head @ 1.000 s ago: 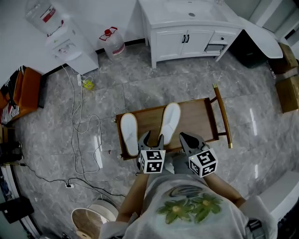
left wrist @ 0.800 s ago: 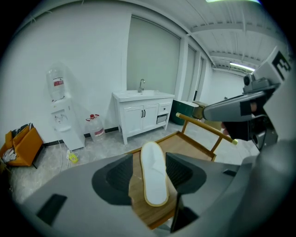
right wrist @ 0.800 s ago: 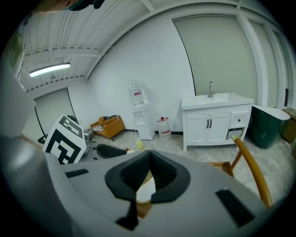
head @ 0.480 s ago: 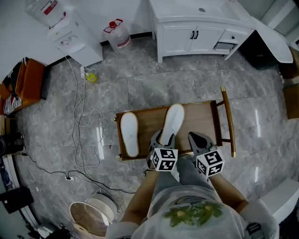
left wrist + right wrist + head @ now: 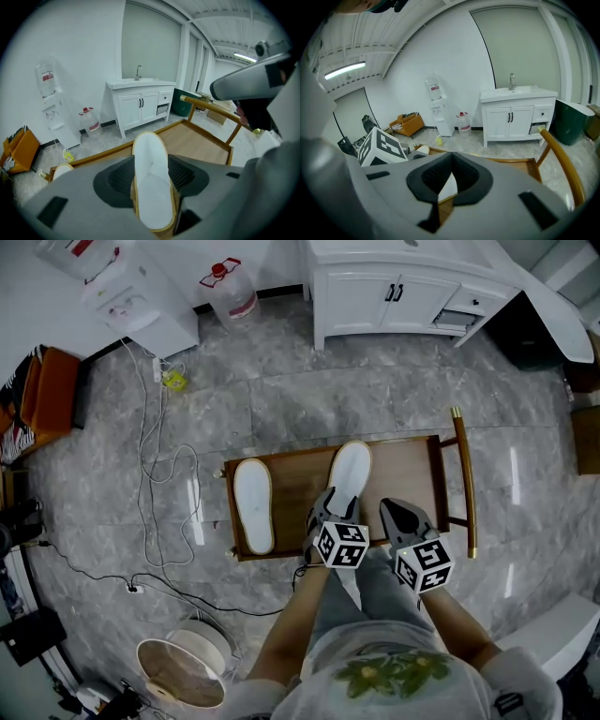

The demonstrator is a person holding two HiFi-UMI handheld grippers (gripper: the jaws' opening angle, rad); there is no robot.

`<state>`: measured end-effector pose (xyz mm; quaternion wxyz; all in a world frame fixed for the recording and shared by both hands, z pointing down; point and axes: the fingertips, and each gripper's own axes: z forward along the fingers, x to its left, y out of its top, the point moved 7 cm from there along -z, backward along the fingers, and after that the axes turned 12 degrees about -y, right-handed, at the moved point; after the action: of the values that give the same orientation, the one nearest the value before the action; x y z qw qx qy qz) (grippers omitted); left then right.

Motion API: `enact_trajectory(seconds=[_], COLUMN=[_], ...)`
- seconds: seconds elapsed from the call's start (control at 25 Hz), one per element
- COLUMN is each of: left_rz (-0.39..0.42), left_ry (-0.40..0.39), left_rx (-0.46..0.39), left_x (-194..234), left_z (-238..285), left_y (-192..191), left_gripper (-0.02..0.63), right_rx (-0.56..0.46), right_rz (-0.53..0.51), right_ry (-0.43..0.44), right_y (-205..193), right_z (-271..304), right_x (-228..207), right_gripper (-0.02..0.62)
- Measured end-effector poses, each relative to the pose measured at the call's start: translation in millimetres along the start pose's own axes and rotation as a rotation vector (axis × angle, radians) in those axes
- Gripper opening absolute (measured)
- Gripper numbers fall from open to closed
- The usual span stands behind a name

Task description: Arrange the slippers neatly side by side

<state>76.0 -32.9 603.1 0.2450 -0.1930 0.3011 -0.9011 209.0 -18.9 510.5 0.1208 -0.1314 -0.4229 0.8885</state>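
Left gripper (image 5: 330, 509), head view: now clenched on the heel of the tilted slipper (image 5: 350, 472). A second ago it hovered just left of that heel, so we log the grasp as newly made. The slipper itself seems not to have shifted. It lies on the wooden worktop (image 5: 295, 479), toe away from us and leaning right. The other slipper (image 5: 253, 505) lies straight near the worktop's left end, well apart from the first. The right gripper (image 5: 398, 514) sits just beside the left one, over the worktop's near edge, carrying nothing.

Left gripper view: jaws press on both sides of the white slipper's heel end. The other slipper peeks in at far left.

Right gripper view: jaws drawn together, empty. A sliver of white slipper and wood shows beyond them.

Our reading: the pair is not yet side by side. With the grasp made, the likely next move is to bring the tilted slipper left and square it parallel to its mate.
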Motion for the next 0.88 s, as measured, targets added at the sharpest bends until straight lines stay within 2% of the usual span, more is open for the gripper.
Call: enact_trajectory(seconds=[0.56,0.72,0.88], left_rz=[-0.047,-0.063,-0.065], left_ry=[0.004,0.015,0.056], left_rx=[0.090,0.117,0.138], left_x=[11.5,13.9,18.4], left_z=[56.8,62.7,66.4], left_y=[-15.5,-18.4,-20.7], left_gripper=[0.222,0.176,0.086], right_rx=[0.050,0.053,0.052], right_rz=[0.029,0.039,0.046], right_ry=[-0.040,-0.050,-0.052], right_y=[-18.0,-19.0,-21.3], right_z=[8.4,8.2,8.9], right_x=[-12.9,-13.3,-13.2], right_gripper=[0.005,0.005,0.006])
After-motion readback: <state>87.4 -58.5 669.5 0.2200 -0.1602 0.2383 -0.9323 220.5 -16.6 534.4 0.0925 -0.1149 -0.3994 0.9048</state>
